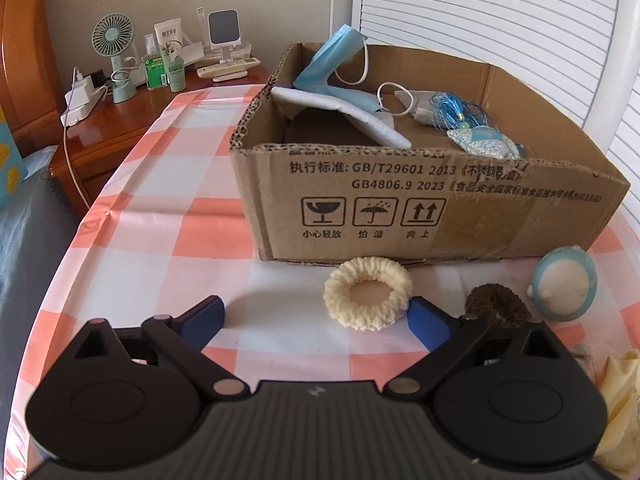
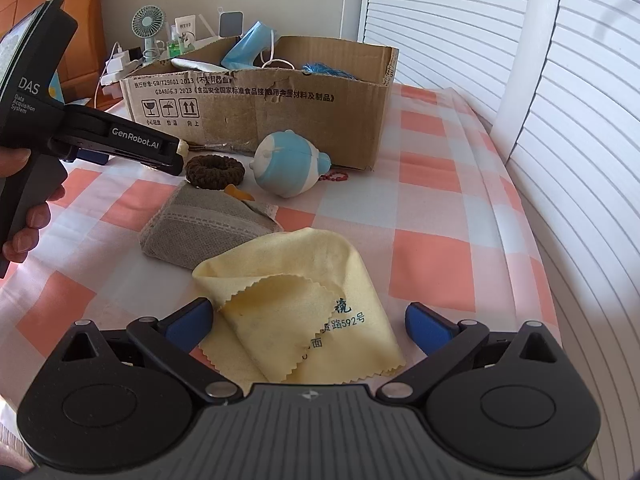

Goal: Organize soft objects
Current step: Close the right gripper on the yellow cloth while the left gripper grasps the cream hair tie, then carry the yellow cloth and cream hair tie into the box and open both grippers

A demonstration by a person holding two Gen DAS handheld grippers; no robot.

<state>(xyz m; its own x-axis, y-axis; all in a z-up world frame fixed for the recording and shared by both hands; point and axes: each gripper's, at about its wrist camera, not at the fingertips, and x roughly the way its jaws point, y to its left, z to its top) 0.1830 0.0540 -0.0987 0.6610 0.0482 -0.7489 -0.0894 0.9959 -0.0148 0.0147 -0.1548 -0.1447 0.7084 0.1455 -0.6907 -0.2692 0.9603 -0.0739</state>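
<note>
The left wrist view looks down and forward over a pink-and-white checked tablecloth (image 1: 160,216), close to the printed front of an open brown cardboard box (image 1: 400,200) that fills the centre right of the frame. The right wrist view sits further back and to the right, facing the same box (image 2: 280,120), now small in the upper centre. Both share a dark brown knitted ring (image 1: 498,306) (image 2: 215,171) and a round blue-and-white soft toy (image 1: 564,286) (image 2: 290,162) before the box.

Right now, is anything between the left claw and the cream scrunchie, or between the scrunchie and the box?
Nothing visible. The left claw is open around the cream scrunchie, one pad beside it. The cardboard box stands directly behind; only its near wall must be cleared.
</note>
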